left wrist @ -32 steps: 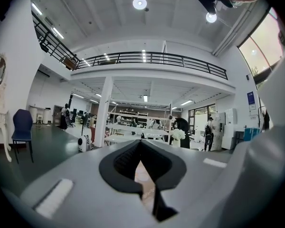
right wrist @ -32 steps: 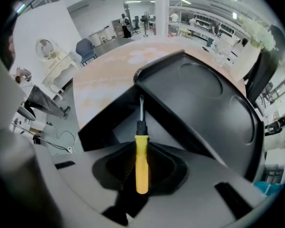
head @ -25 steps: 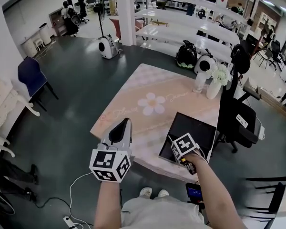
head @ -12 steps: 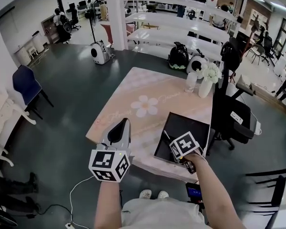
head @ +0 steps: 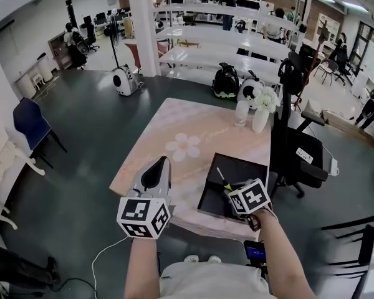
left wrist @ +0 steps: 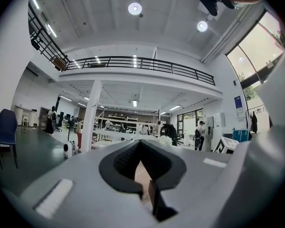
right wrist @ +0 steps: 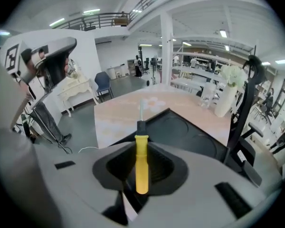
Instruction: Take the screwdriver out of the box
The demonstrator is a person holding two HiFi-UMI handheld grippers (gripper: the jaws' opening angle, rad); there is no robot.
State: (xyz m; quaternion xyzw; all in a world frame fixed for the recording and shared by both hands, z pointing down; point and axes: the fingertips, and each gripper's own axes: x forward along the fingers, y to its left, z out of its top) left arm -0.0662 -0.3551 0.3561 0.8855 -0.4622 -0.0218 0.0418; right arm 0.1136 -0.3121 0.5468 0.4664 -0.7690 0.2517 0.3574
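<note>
A screwdriver with a yellow handle and thin metal shaft is clamped in my right gripper, which is shut on its handle. It hangs above the near part of the black box on the pink table. In the right gripper view the screwdriver sticks forward between the jaws of the right gripper, over the box. My left gripper hovers over the table's near left edge, shut and with nothing in it. The left gripper looks level across the room.
Two white vases with flowers stand at the table's far right corner. A black office chair sits right of the table. A flower print marks the cloth. A white cable lies on the floor near the table.
My right gripper has risen and tilted, lifting the screwdriver up out of the box so its handle and shaft now show. The left gripper has shifted only slightly.
</note>
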